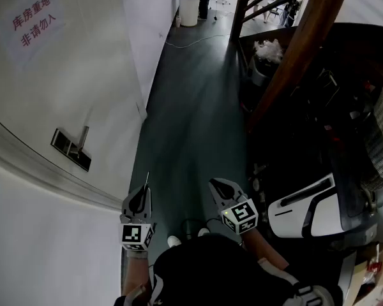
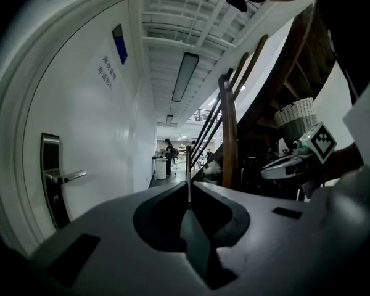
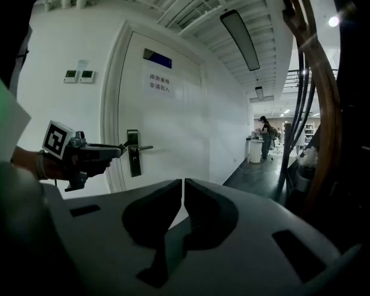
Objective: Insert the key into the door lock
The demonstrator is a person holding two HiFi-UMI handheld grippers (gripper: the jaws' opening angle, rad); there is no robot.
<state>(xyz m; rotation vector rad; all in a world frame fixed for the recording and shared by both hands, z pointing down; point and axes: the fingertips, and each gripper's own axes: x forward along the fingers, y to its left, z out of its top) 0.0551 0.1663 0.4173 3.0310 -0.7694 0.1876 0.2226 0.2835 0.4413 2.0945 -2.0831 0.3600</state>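
The white door (image 1: 45, 75) fills the left of the head view, with a dark lock plate (image 1: 70, 150) and a lever handle (image 1: 83, 139) on it. My left gripper (image 1: 142, 195) is shut on a thin metal key (image 1: 146, 178) that sticks out past its tips, well short of the lock. In the left gripper view the key (image 2: 188, 180) stands upright between the shut jaws, and the lock plate (image 2: 49, 180) is off to the left. My right gripper (image 1: 219, 185) hangs beside it, shut and empty. The right gripper view shows the lock plate (image 3: 133, 153).
A red-lettered paper notice (image 1: 33, 21) is on the door. A wooden stair rail (image 1: 293, 50) slants across the right, with a white appliance (image 1: 306, 209) and clutter beneath it. A dark floor corridor (image 1: 191, 107) runs ahead to a white bin (image 1: 190, 8).
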